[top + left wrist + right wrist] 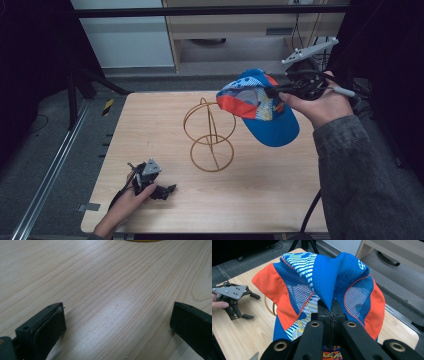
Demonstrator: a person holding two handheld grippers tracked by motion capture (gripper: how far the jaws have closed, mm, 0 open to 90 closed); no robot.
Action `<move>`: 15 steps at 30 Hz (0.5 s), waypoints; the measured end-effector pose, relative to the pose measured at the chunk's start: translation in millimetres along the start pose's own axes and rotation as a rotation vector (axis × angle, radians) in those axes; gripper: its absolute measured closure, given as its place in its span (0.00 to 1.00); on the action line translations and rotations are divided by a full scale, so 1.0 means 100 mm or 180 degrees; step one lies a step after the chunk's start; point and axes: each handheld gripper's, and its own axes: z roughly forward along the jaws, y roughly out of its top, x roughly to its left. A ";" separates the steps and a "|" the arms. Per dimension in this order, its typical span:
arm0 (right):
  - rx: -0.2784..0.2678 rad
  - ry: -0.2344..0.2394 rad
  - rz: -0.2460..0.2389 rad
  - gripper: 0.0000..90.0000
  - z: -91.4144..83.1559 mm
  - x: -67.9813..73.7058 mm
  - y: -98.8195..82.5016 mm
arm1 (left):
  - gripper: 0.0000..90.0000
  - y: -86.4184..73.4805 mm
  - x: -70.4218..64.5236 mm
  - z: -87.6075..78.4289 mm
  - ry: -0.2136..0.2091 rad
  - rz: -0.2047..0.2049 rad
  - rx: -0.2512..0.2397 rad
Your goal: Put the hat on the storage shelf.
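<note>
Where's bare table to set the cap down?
Bare wood right of the stand, under the cap held up by the right claw, out to the table edge. Also the far-left corner. Crowded: the middle, and near-left by the left claw.

Wire stand [211, 136] — upper ring partly hidden behind the cap [260, 107] in the high view; in the right gripper view a short arc beside the cap's edge, the rest covered; in the left gripper view a yellow sliver cut by the top edge.
Cap print — too blurred to read.
Right gripper [331, 315] — jaw tips buried in cap fabric.
</note>
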 end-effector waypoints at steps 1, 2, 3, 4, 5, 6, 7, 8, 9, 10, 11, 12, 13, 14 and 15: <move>0.0003 0.0003 -0.0005 1.00 0.01 0.01 0.02 | 0.00 0.00 0.00 0.00 -0.0001 0.0000 0.0000; -0.0010 0.0025 -0.0025 1.00 0.05 0.02 0.07 | 0.00 0.00 0.00 0.00 0.0000 0.0000 0.0000; 0.0012 0.0028 -0.0031 1.00 0.07 0.03 0.10 | 0.00 0.00 0.00 0.00 0.0001 0.0001 0.0000; 0.0012 0.0028 -0.0031 1.00 0.07 0.03 0.10 | 0.00 0.00 0.00 0.00 0.0001 0.0001 0.0000; 0.0014 0.0029 -0.0042 1.00 0.09 0.03 0.12 | 0.00 0.00 0.00 0.00 0.0000 0.0000 -0.0001; 0.0029 0.0035 -0.0048 1.00 0.12 0.04 0.15 | 0.00 0.00 0.00 0.00 0.0000 0.0000 0.0000; 0.0029 0.0048 -0.0055 1.00 0.16 0.05 0.18 | 0.00 0.00 0.00 0.00 0.0000 0.0001 0.0001; 0.0029 0.0048 -0.0055 1.00 0.16 0.05 0.18 | 0.00 0.00 0.00 0.00 0.0000 0.0001 0.0001; 0.0032 0.0058 -0.0060 1.00 0.19 0.06 0.21 | 0.00 0.00 0.00 0.00 0.0001 0.0000 0.0000; 0.0038 0.0063 -0.0055 1.00 0.22 0.07 0.24 | 0.00 0.00 0.00 0.00 0.0000 -0.0001 0.0000; 0.0032 0.0074 -0.0076 1.00 0.24 0.08 0.26 | 0.00 0.00 0.00 0.00 -0.0003 0.0000 0.0001; 0.0054 0.0091 -0.0093 1.00 0.30 0.10 0.33 | 0.00 0.00 0.00 0.00 -0.0003 0.0000 0.0000; 0.0053 0.0104 -0.0104 1.00 0.32 0.11 0.35 | 0.00 0.00 0.00 0.00 -0.0003 0.0001 0.0001; 0.0053 0.0104 -0.0104 1.00 0.32 0.11 0.35 | 0.00 0.00 0.00 0.00 -0.0003 0.0001 0.0001; 0.0064 0.0113 -0.0114 1.00 0.35 0.12 0.39 | 0.00 0.00 0.00 0.00 -0.0003 0.0001 0.0001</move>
